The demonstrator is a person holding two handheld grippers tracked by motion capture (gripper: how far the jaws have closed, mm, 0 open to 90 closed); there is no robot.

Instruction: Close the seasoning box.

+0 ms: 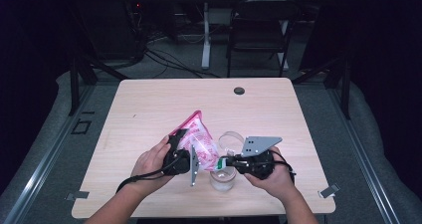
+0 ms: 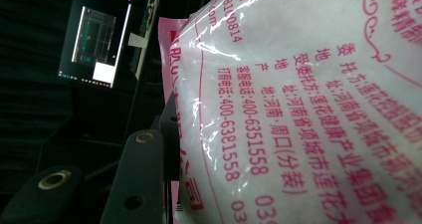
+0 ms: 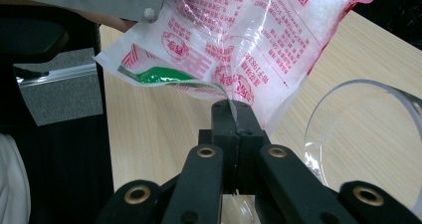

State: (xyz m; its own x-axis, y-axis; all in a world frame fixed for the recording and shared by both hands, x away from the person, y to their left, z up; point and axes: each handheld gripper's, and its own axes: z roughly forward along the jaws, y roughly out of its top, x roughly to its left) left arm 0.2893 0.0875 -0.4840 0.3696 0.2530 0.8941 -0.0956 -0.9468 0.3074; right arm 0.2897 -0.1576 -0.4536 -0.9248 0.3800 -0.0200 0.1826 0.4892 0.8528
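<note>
The bag [image 1: 198, 140], a clear plastic pouch with pink print and white granules inside, sits just left of centre in the lower half of the high view, raised off the table [image 1: 149, 104] and tilted. The left gripper [image 1: 180, 153] grasps its body, jaws partly closed around the bulk; in the left gripper view the pouch [image 2: 308, 109] covers the right side of the frame, pressed against one black jaw. The right gripper [image 1: 222, 160] is clenched on a thin strip at the bag's lower corner [image 3: 226, 97], seen at centre of the right gripper view. This split hold appears intended to steady the bag while the corner is torn or drawn open. A clear jar [image 1: 221, 180] stands directly below the corner, probably to catch the contents; its lid [image 1: 231, 140] lies just beyond.
</note>
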